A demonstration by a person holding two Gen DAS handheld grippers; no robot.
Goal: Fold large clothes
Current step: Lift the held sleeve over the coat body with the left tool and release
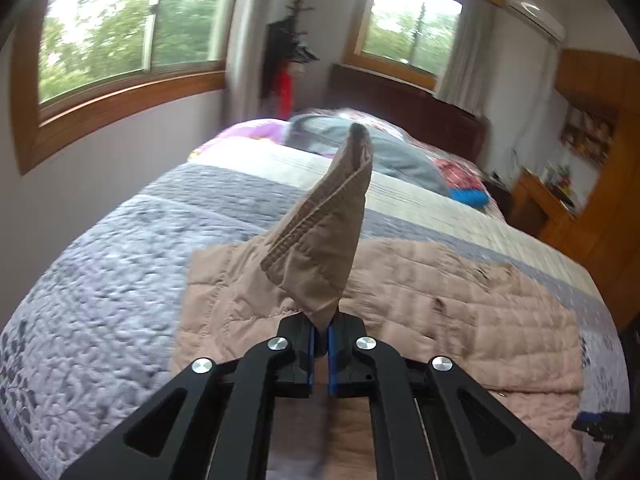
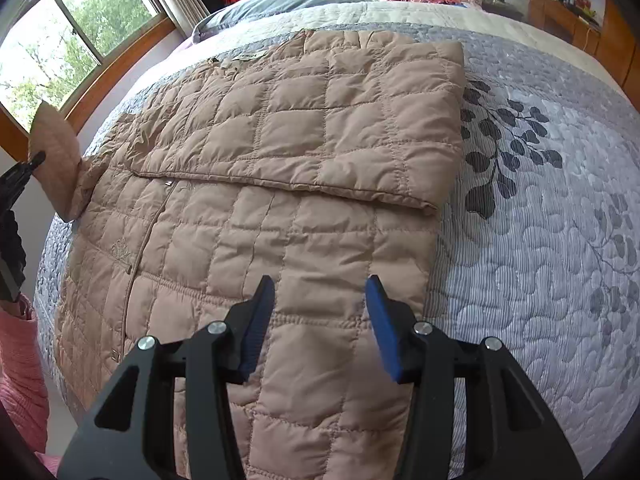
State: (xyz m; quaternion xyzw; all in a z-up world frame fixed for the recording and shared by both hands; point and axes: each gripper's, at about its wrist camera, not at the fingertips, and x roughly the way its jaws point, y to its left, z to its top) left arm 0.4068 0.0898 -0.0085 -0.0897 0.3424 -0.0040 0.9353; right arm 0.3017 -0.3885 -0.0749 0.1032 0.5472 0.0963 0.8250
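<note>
A beige quilted jacket [image 2: 248, 200] lies spread on the bed, one side folded across its upper half. My left gripper [image 1: 320, 336] is shut on the jacket's sleeve cuff [image 1: 328, 216], which stands up above the pads, lifted off the bed. In the right wrist view that same sleeve [image 2: 56, 160] shows at the left edge with the left gripper [image 2: 24, 172] beside it. My right gripper [image 2: 320, 320] hovers open over the jacket's lower part, its blue pads [image 2: 382, 320] apart with nothing pinched between them.
The bed's lilac leaf-print quilt [image 2: 540, 200] reaches around the jacket. A grey pillow [image 1: 384, 148] and bright cloths lie toward the dark headboard [image 1: 408, 96]. Wooden furniture [image 1: 592, 184] stands at the right, windows [image 1: 120, 32] at the left. A pink sleeve [image 2: 20, 368] shows at lower left.
</note>
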